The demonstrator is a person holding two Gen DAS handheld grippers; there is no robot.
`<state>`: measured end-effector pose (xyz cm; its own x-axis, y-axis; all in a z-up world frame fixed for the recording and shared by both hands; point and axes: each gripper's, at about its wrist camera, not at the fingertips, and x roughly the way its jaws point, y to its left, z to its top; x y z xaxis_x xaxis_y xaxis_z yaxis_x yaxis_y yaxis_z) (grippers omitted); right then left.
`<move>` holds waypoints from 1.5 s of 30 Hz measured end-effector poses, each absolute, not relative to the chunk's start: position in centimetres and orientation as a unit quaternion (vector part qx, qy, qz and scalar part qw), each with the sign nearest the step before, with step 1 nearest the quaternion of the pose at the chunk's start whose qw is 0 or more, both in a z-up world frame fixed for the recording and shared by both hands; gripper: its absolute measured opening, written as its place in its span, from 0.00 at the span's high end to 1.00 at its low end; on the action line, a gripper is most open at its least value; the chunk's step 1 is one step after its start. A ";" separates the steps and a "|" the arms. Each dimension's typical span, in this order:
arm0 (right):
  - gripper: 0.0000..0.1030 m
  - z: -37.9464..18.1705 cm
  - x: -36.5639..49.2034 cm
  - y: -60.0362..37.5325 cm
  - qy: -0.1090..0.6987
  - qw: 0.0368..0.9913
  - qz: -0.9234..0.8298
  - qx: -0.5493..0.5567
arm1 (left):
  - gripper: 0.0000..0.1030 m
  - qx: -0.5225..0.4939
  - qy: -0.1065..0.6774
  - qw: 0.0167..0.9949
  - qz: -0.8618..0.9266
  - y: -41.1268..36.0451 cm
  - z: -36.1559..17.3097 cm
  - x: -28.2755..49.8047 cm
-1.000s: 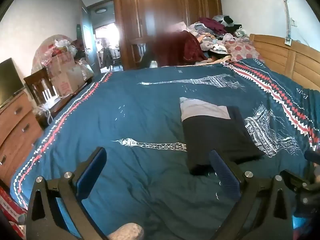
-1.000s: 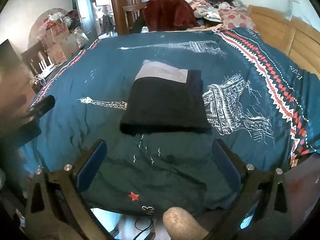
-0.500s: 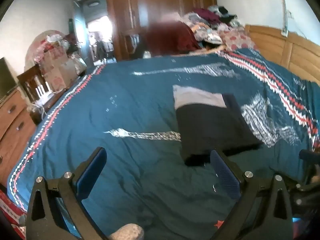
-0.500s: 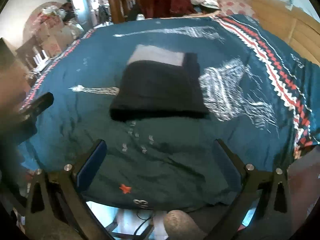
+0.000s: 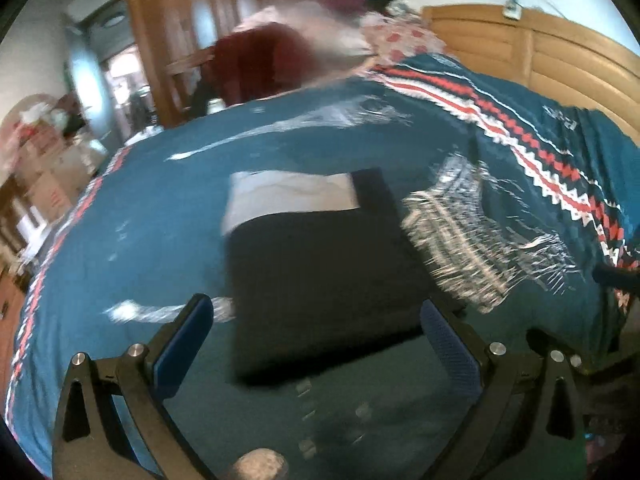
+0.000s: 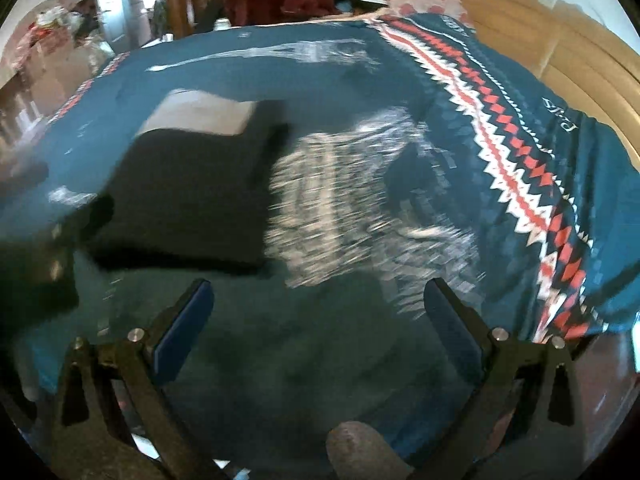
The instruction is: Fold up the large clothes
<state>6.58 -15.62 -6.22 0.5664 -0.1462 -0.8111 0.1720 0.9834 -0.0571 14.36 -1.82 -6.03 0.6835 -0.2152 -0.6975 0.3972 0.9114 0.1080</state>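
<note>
A folded dark garment (image 5: 320,268) with a pale grey band (image 5: 288,192) at its far end lies flat on the blue bedspread (image 5: 160,200). My left gripper (image 5: 316,340) is open, and the garment's near edge sits between its blue pads. In the right wrist view the same folded garment (image 6: 192,200) lies to the left. My right gripper (image 6: 318,322) is open over bare bedspread (image 6: 320,340), to the right of the garment. Both views are motion-blurred.
A wooden headboard (image 5: 560,60) runs along the right. A heap of clothes (image 5: 360,12) and a dark red garment (image 5: 256,60) sit at the far end, before a wooden wardrobe (image 5: 180,20). Boxes and furniture (image 5: 36,152) stand at the left.
Both grippers have swung to the right and moved closer to the bed. The folded garment now sits between the left gripper's fingers and has slid left in the right wrist view. Both stay open.
</note>
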 end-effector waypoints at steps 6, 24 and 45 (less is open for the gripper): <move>0.00 -9.6 11.5 -26.9 0.482 0.866 -0.132 -0.007 | 0.00 0.143 0.394 0.879 -0.226 -13.1 -10.9 18.1; 0.00 -17.3 12.8 -40.6 0.505 0.852 -0.136 0.000 | 0.02 0.188 0.440 0.861 -0.170 -32.5 -19.3 17.1; 0.00 -18.4 11.2 -40.7 0.421 0.897 -0.127 -0.045 | 0.57 0.166 0.407 0.886 -0.151 -33.7 -20.7 13.8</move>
